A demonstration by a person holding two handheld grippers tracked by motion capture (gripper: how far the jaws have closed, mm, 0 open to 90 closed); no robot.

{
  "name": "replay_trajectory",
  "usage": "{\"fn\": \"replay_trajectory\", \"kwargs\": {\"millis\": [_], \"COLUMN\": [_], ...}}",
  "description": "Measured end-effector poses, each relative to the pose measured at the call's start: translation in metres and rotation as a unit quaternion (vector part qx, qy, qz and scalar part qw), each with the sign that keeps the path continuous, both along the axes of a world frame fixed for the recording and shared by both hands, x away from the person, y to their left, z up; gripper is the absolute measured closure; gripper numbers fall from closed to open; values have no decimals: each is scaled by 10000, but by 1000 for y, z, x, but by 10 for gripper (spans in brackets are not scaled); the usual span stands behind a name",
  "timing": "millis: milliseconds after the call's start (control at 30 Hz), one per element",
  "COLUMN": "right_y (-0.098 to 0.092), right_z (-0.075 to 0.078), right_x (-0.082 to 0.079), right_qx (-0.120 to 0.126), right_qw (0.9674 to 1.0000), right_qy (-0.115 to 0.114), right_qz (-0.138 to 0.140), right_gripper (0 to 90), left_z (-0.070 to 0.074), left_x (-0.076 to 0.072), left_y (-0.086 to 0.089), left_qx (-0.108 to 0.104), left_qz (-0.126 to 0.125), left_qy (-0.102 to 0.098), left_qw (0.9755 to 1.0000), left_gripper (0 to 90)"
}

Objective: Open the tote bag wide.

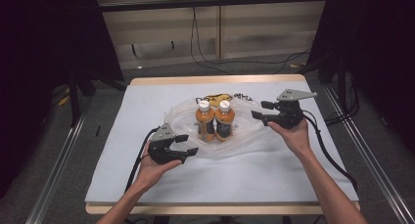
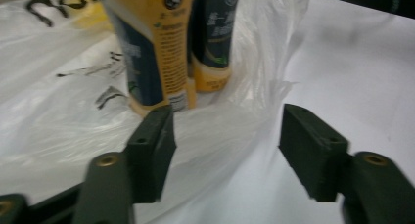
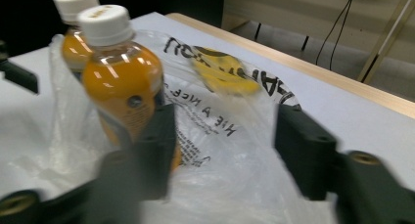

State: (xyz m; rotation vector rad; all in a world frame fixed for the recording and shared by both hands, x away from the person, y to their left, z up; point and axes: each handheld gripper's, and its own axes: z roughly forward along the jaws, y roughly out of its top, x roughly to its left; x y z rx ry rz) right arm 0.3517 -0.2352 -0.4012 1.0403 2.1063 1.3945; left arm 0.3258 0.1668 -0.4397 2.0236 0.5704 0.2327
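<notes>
Left tool (image 1: 190, 145) open at bag (image 1: 244, 131) edge — right tool (image 1: 258, 110) open, bottles (image 1: 215, 120) between.

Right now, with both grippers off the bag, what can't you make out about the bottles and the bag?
- Bottles: label text too small in the high view, blurred in the left gripper view.
- Their caps: cut off by the top edge in the left gripper view.
- Plastic bag: its print is crumpled, only partly readable; its opening can't be traced.

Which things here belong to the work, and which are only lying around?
Work:
- clear plastic bag with black print
- two orange drink bottles with white caps
- left gripper, open
- right gripper, open

Lying around:
- black cables on the floor
</notes>
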Motion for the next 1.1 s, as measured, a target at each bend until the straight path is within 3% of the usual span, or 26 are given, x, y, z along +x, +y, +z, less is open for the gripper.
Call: {"fn": "replay_trajectory", "kwargs": {"millis": [100, 267, 400, 533, 733, 833, 967, 1033, 1100], "right_y": [-2, -7, -13, -21, -33, -42, -50, -54, -56], "right_z": [1, 1, -2, -5, -8, -11, -18, -23, -27], "right_x": [-13, -37, -54, -69, -96, -110, -128, -136, -144], "right_qx": [14, 96, 68, 66, 64, 49, 105, 217, 157], "right_qw": [10000, 9999, 10000, 10000, 9991, 9976, 9960, 9949, 9942], "right_qy": [-31, -39, 18, 11, -18, -63, -56, 9, -7], "right_qz": [-29, 45, 55, -2, -429, -692, -885, -986, -1068], "right_gripper": [187, 92, 63, 48, 91, 109, 129, 137, 127], "left_z": [0, -2, -4, -3, -2, -5, -9, -13, -13], "left_x": [-1, -4, -10, -14, -26, -30, -42, -48, -53], "left_y": [9, 22, 35, 48, 64, 77, 89, 95, 102], "left_qx": [-19, 114, 184, 81, 98, -225, -121, -165, -269], "left_qz": [202, 441, 530, 660, 941, 1140, 1253, 1358, 1433], "left_qy": [11, 32, 70, 124, 92, 340, 215, 245, 225], "left_qw": [9998, 9990, 9984, 9977, 9955, 9926, 9918, 9903, 9891], "left_gripper": [232, 120, 85, 72, 49, 42, 32, 33, 41]}}
